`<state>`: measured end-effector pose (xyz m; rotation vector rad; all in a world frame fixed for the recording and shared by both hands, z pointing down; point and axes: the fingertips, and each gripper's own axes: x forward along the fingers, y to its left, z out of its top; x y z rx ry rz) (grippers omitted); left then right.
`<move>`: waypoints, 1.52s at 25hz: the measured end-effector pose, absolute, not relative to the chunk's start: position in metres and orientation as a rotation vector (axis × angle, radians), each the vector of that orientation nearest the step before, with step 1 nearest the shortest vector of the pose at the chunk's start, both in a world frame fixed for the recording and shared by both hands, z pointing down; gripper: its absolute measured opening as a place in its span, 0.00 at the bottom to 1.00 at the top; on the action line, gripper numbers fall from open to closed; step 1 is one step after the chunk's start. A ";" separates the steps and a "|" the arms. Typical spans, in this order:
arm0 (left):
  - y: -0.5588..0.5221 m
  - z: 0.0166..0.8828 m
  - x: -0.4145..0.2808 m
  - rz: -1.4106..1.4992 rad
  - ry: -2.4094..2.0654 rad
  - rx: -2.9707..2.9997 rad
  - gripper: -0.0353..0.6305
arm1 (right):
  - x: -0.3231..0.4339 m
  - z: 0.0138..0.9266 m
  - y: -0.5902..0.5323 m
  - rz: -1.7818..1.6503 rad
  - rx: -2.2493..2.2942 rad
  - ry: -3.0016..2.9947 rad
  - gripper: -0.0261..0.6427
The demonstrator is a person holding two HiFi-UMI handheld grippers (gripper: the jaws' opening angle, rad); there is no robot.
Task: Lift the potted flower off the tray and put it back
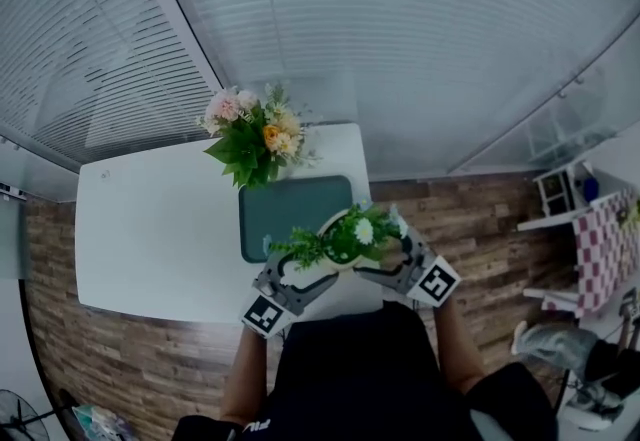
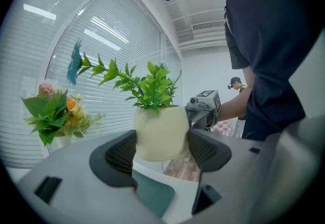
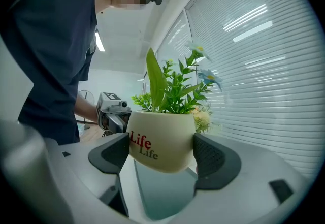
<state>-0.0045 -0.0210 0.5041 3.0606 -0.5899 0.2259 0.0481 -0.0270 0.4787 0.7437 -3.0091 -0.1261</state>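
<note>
The potted flower (image 1: 345,239), a cream pot (image 3: 162,141) printed "Life" with green sprigs and small white and blue blooms, hangs in the air above the near right corner of the teal tray (image 1: 285,209). My left gripper (image 1: 312,269) clamps the pot (image 2: 158,134) from the left. From the opposite side my right gripper (image 1: 385,254) grips it too. In each gripper view both ribbed pads press the pot's sides. The tray (image 3: 162,192) shows below the pot's base with a gap between them.
The tray lies on a white table (image 1: 160,229) against slatted window blinds. A vase of pink, orange and cream flowers (image 1: 252,134) stands just behind the tray. Wood floor surrounds the table, and a checked cloth and a shelf (image 1: 590,229) stand at the right.
</note>
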 end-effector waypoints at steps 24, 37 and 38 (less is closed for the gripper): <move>-0.087 0.579 -0.019 0.271 -0.629 2.902 0.51 | 0.045 0.590 -0.091 0.116 0.585 -2.807 0.58; -0.111 0.633 -0.013 0.405 -0.599 2.927 0.51 | 0.051 0.643 -0.115 0.230 0.613 -2.799 0.58; -0.114 0.637 -0.012 0.408 -0.599 2.926 0.51 | 0.052 0.648 -0.117 0.234 0.612 -2.795 0.58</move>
